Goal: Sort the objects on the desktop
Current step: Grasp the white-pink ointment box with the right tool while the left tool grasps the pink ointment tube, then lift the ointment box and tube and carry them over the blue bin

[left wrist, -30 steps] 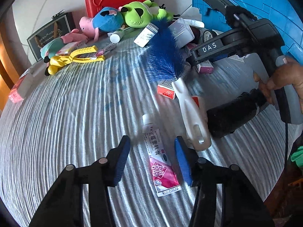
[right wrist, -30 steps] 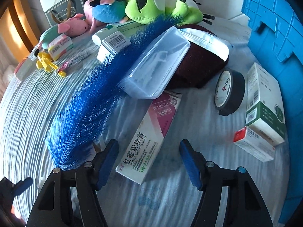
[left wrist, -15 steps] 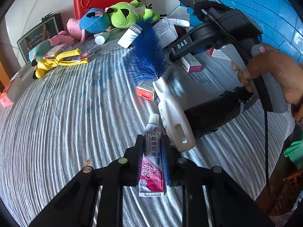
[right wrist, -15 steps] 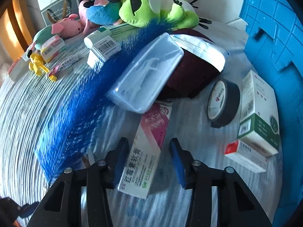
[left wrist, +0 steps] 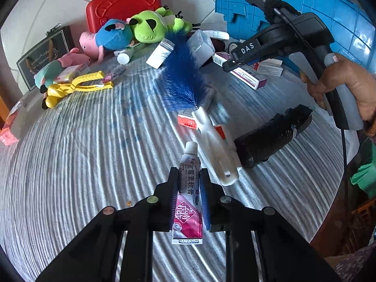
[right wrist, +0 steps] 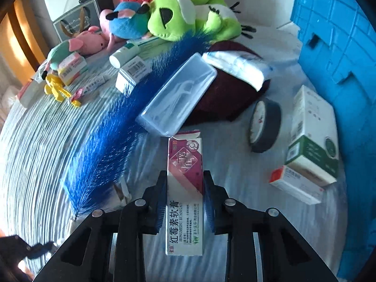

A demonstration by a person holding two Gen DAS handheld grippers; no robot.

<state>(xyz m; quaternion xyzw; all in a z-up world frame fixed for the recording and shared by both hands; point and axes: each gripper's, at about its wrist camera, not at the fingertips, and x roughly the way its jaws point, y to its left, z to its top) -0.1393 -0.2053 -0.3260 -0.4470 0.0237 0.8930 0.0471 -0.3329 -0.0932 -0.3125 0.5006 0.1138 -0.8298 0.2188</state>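
Note:
A pink and white ointment tube (left wrist: 188,202) lies lengthwise between the pads of my left gripper (left wrist: 189,176), which is shut on it just above the striped grey cloth (left wrist: 82,164). In the right wrist view, a long white and maroon ointment box (right wrist: 185,211) stands straight between the fingers of my right gripper (right wrist: 185,178). Its jaws are closing and the pads press both sides of the box. The left wrist view shows a person's hand (left wrist: 347,87) holding the right gripper's handle at the right.
A blue crate (right wrist: 340,35) walls the right side. A blue feather duster (right wrist: 122,122), a clear plastic case (right wrist: 178,96), a tape roll (right wrist: 264,127) and medicine boxes (right wrist: 312,136) crowd around the box. A black roll (left wrist: 270,138), plush toys (left wrist: 145,28) and a red case (left wrist: 122,4) lie farther off.
My left jaws closed onto the tube and hold it. My right jaws narrowed onto the box, which turned from slanted to straight between them and rose a little.

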